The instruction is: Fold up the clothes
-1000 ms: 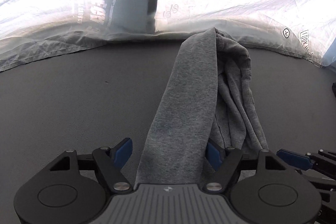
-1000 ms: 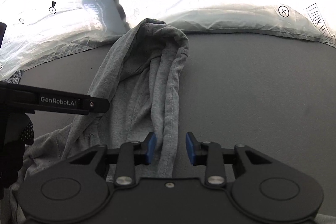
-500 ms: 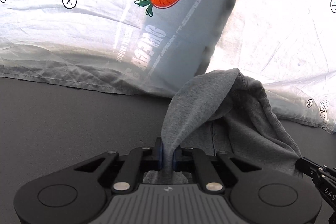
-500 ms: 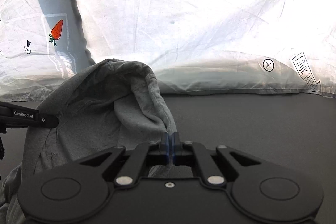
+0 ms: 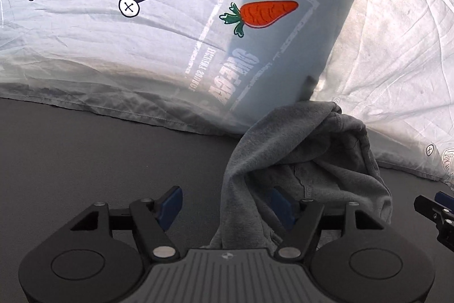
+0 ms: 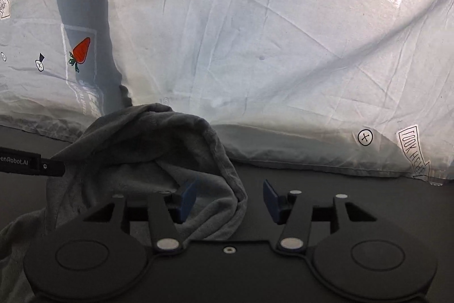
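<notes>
Left gripper (image 5: 225,206) jaws opening, blue pads (image 5: 170,203) well apart; a fold of the grey garment (image 5: 298,155) runs up between them, sitting nearer the right pad, not pinched. Right gripper (image 6: 228,199) jaws also opening, medium gap; garment's hemmed edge (image 6: 224,161) drapes down between the pads, closer to the left one, clear of the right one, nothing clamped. Garment is bunched in a loose heap on the dark grey table (image 5: 85,161), starting right at both grippers and rising to a hump farther out. From the left wrist view the right gripper's tip shows just right of the garment; from the right wrist view the left gripper's black finger with white lettering (image 6: 28,162) lies against the garment's left side. Just behind the garment the table ends at a white printed sheet (image 6: 255,47), its hem resting on the table. On the sheet up and left of the garment: an orange carrot print (image 5: 264,13), plus small crossed-circle marks (image 5: 129,7). A grey shadow band runs up the sheet from behind the garment
</notes>
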Tool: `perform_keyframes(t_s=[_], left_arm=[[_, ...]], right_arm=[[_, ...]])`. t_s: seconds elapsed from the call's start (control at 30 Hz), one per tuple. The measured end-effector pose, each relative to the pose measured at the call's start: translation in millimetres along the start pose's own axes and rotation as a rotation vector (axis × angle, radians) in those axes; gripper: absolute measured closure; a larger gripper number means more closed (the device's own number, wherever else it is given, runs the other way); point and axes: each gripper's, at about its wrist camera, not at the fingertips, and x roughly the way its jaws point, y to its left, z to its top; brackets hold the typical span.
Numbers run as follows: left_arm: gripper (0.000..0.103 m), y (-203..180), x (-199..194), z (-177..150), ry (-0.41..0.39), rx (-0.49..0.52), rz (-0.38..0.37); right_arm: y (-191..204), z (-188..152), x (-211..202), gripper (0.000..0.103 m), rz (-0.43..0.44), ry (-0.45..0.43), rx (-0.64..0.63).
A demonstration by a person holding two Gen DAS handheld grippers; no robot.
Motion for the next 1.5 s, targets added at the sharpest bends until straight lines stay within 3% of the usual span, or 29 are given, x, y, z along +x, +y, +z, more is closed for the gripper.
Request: perform_keyframes(t_s=[0.23,0.47,0.63,0.77,0.93,1.0,1.17,1.23,1.27,1.33,1.5], left_arm=[[0.023,22,-121,-82,-0.017,-0.018,0.054],[0.022,56,-221,-220,0.137,-0.135,0.157],[0.022,68,-264,-307,0.214,-0.179,0.257],[0.022,78,-281,-350,0.219,-0.261,0.260],[0.024,79,-285,-370,0.235,-0.324,0.157],[0.024,72,-283,-375,0.236,-0.281,0.111],[0.032,60,-275,-379,0.253,-0.154,0.125],[0.053,60,-277,-380,0.235,-0.133,0.110],[0.061,60,-278,-380,0.226,-0.131,0.099],[0.089,62,-281,-379,0.207,-0.134,0.071],[0.095,65,-306,-364,0.149,-0.154,0.045]], right_arm=[[-49,-98,-99,0.053,-0.011,0.143,0.124],[-84,-207,-189,0.060,0.053,0.301,0.271],[-89,-257,-234,0.064,0.138,0.344,0.305],[-84,-278,-250,0.067,0.212,0.398,0.297],[-79,-293,-265,0.068,0.289,0.424,0.332],[-74,-297,-268,0.068,0.289,0.432,0.343],[-57,-306,-268,0.067,0.227,0.444,0.335],[-48,-307,-270,0.067,0.207,0.435,0.303],[-44,-308,-271,0.077,0.201,0.432,0.284],[-39,-309,-273,0.099,0.197,0.421,0.281],[-45,-300,-302,0.100,0.246,0.360,0.366]])
